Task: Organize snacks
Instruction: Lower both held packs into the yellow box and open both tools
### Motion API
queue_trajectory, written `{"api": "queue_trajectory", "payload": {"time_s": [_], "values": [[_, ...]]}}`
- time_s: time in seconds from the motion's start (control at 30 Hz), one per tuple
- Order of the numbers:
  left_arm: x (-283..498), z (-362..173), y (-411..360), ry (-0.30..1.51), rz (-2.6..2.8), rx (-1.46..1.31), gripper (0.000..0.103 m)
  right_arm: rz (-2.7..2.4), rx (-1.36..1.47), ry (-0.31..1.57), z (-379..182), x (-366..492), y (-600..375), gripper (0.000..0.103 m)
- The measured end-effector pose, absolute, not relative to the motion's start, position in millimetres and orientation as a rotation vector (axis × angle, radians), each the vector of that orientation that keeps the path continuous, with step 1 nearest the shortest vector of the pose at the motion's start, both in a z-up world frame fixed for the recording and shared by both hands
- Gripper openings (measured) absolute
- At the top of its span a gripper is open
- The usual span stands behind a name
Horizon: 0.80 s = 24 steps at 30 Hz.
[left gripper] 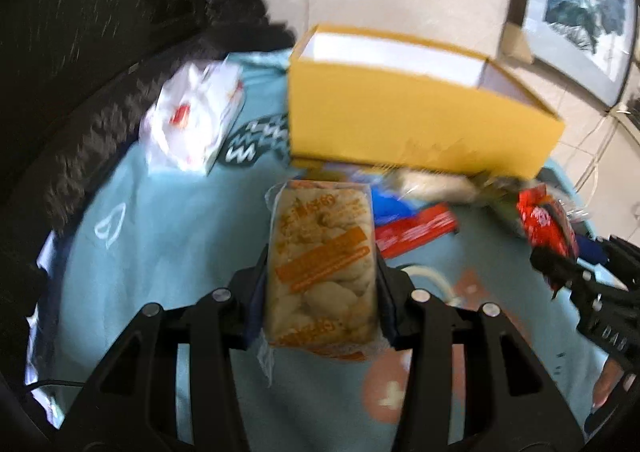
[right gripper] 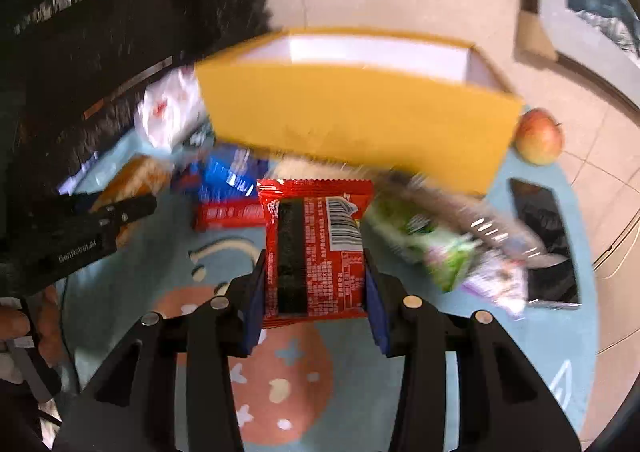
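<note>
Gripping red packet (right gripper: 316, 248) between right tongs (right gripper: 316, 284).

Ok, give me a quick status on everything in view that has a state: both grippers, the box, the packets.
left gripper: shut on the orange bread packet
right gripper: shut on the red snack packet
yellow box: open-topped, upright, inside hidden
red bar packet: lying flat on the mat
green packet: lying on the mat
apple: whole, beside the box
</note>
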<state>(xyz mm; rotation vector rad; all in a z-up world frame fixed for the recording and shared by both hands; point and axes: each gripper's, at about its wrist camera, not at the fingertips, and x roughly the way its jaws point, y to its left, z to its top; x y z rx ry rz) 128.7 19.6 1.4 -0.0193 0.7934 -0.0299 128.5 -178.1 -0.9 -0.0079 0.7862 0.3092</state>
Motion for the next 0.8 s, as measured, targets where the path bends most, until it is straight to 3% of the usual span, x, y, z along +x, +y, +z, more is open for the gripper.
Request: {"api": "queue_trajectory", "payload": {"time_s": [0.23,0.43,0.77,0.8], "values": [[135.4,58.0,-14.5,0.687,-0.092,0.011,0.046,0.285,0.073,0.593,60.9,124.0,-225.9,0.044],[190.7,91.0,-38.8,0.641,-0.088,-0.006,0.046,0.240,0.150,0.522,77.5,164.2,-247.2,0.044],[291.3,65.2,-59.8,0.717,-0.088,-0.042,0.046,0.199,0.165,0.576,62.2,254.1,-252.6,0.044],[298.9,60.2,-60.6,0.731,-0.085,-0.049,0.050,0.199,0.169,0.595,57.5,262.9,-252.3,0.046]]}}
